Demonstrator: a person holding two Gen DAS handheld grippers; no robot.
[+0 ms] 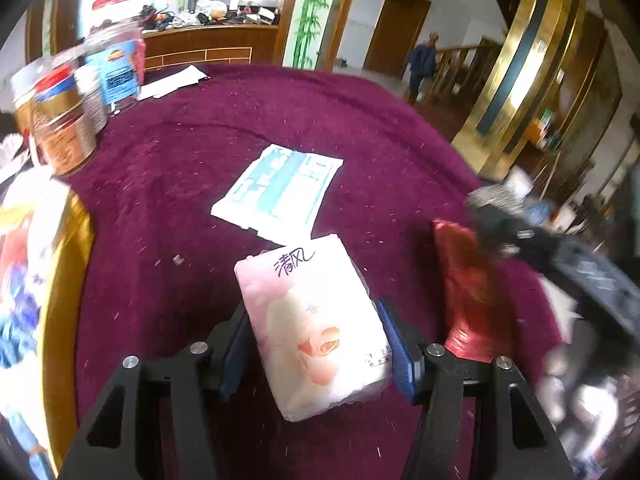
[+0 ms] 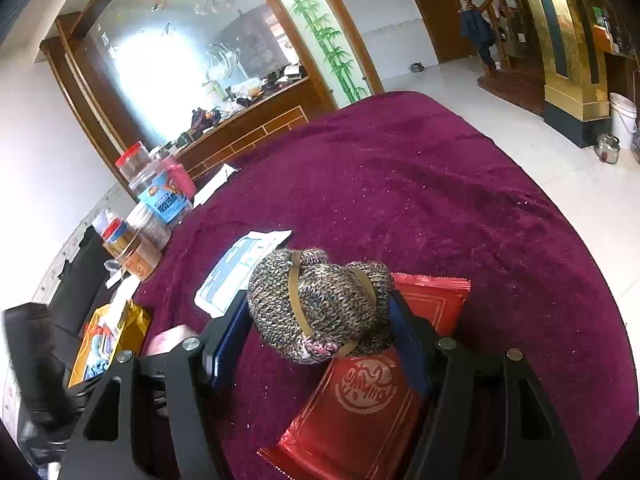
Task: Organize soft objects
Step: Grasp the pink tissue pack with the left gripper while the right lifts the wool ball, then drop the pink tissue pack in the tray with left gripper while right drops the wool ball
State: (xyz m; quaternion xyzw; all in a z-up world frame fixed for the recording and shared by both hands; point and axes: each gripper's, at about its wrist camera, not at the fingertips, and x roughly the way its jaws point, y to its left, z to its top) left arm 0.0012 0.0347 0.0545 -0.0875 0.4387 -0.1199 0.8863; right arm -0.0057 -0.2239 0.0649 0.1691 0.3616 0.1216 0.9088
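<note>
A pink and white tissue pack [image 1: 316,328] with handwritten characters sits between the blue pads of my left gripper [image 1: 318,340], which press on both its sides just above the purple cloth. My right gripper [image 2: 318,328] is shut on a brown-grey knitted bundle [image 2: 320,300] tied with tan bands; it hangs over a red packet [image 2: 360,404] lying on the cloth. In the left wrist view the red packet [image 1: 468,292] lies to the right, with the right gripper blurred behind it. A flat white and teal packet [image 1: 280,188] lies further out on the cloth.
A round table under a purple cloth [image 2: 440,208] carries everything. Several jars [image 1: 64,128] stand at the left rim, and a yellow box [image 2: 108,340] with colourful items sits near them. White papers [image 1: 172,80] lie at the far edge. Tiled floor lies beyond the right edge.
</note>
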